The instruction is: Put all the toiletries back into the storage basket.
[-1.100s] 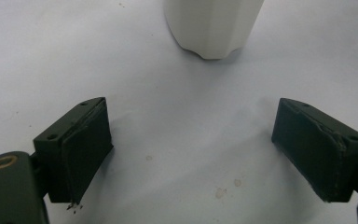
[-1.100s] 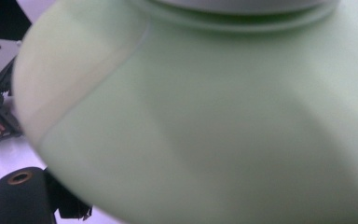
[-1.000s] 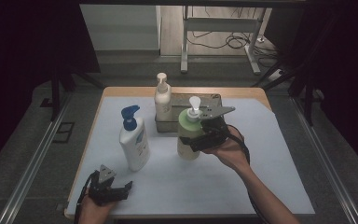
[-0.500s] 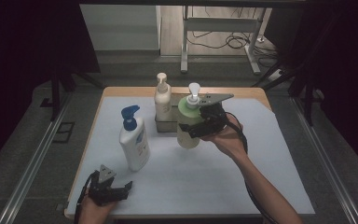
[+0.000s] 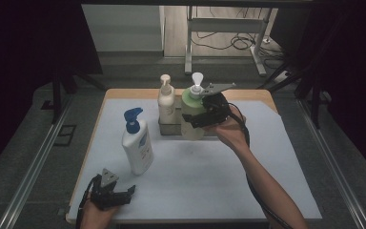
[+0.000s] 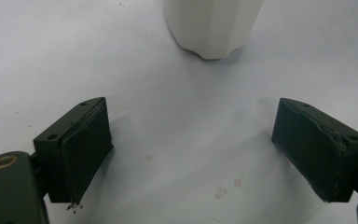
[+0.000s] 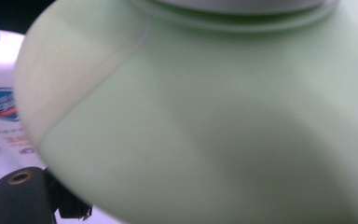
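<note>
Over the grey tray (image 5: pixel 167 129), right gripper (image 5: pixel 201 118) clamps the green bottle (image 5: pixel 191 119), moved back beside the cream bottle (image 5: pixel 166 101); probably placing. Left gripper (image 5: pixel 119 194) idle, jaws spread.

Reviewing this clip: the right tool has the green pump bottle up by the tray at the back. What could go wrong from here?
1. The right tool grips the green pump bottle on its rounded, smooth body, so it may slip or twist.
2. The cream pump bottle stands in the dark tray right beside it; a sideways swing could knock it over.
3. The bottle blocks the right gripper view, so placement there is hard to judge.
</note>
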Demonstrator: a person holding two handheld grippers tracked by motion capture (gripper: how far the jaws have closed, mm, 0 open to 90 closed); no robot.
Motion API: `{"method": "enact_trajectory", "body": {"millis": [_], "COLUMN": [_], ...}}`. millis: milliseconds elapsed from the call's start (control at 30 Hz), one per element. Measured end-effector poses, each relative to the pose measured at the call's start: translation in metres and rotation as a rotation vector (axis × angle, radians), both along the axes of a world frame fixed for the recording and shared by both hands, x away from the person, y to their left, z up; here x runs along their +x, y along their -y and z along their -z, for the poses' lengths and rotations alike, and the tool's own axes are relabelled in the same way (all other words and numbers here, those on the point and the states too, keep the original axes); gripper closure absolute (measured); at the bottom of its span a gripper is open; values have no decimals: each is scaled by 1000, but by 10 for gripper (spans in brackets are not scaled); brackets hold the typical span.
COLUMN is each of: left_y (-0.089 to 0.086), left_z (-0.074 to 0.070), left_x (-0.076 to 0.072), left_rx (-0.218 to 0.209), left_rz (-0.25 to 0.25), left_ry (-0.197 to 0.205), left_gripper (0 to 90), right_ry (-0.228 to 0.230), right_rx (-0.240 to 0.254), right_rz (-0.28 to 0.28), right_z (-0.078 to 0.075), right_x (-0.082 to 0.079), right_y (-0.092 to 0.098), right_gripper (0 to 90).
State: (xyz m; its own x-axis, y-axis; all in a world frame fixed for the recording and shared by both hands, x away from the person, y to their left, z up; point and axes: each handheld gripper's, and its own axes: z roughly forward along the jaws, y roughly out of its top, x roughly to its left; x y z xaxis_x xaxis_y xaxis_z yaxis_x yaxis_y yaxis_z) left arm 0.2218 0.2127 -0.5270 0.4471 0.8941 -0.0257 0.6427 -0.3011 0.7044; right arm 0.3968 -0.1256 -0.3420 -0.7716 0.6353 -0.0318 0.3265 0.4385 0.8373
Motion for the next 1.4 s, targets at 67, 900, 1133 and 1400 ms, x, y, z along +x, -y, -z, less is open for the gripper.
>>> {"method": "enact_trajectory", "body": {"millis": [67,900,1133,1400], "left_y": [0,0,0,0], "left_z": [0,0,0,0], "left_x": [0,0,0,0], "left_rx": [2,-1,0,0], "left_rz": [2,1,1,1], "left_ry": [-1,-3,-3,-3], "left_gripper": [114,114,114,114], "right_ry": [-1,10,12,14], "right_rx": [1,6,-2,-11], "right_rz": [9,98,119,136], "right_z": [0,-4,-4,2], "right_x": [4,45,56,68], "right_y": [-1,-7,-9,-13], "right_gripper": [123,124,124,124]}}
